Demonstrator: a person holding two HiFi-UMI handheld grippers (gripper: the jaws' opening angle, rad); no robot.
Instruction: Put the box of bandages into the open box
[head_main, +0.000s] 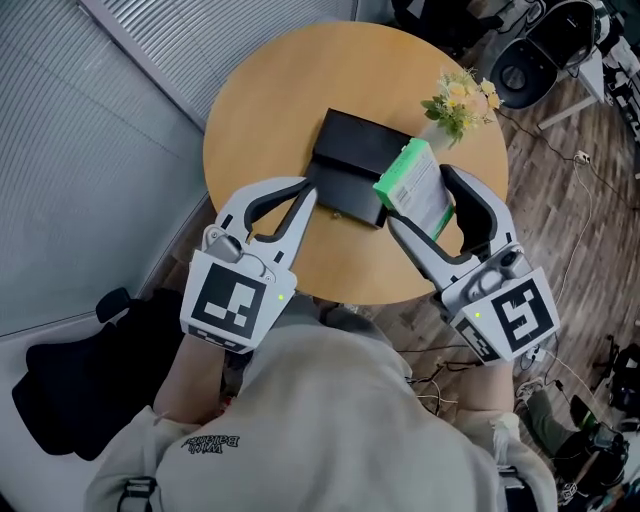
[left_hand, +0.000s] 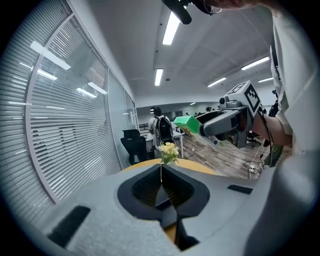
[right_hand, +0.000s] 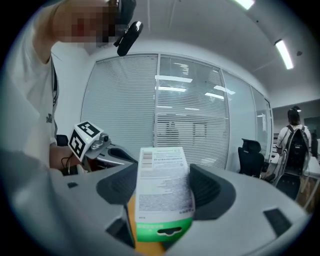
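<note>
A black open box (head_main: 362, 150) lies in the middle of the round wooden table (head_main: 265, 110). My left gripper (head_main: 312, 188) is at the box's left edge, jaws closed on that edge; in the left gripper view (left_hand: 161, 182) a thin dark slab shows between them. Just right of the black box, the green and white box of bandages (head_main: 412, 180) is held above the table, tilted, with my right gripper (head_main: 418, 195) shut on it. In the right gripper view the bandage box (right_hand: 162, 185) fills the gap between the jaws. It also appears in the left gripper view (left_hand: 189, 122).
A small bunch of yellow flowers (head_main: 460, 100) stands at the table's far right edge. A glass wall with blinds runs along the left. A black bag (head_main: 80, 385) lies on the floor at the left; a chair base (head_main: 520, 70) and cables are at the right.
</note>
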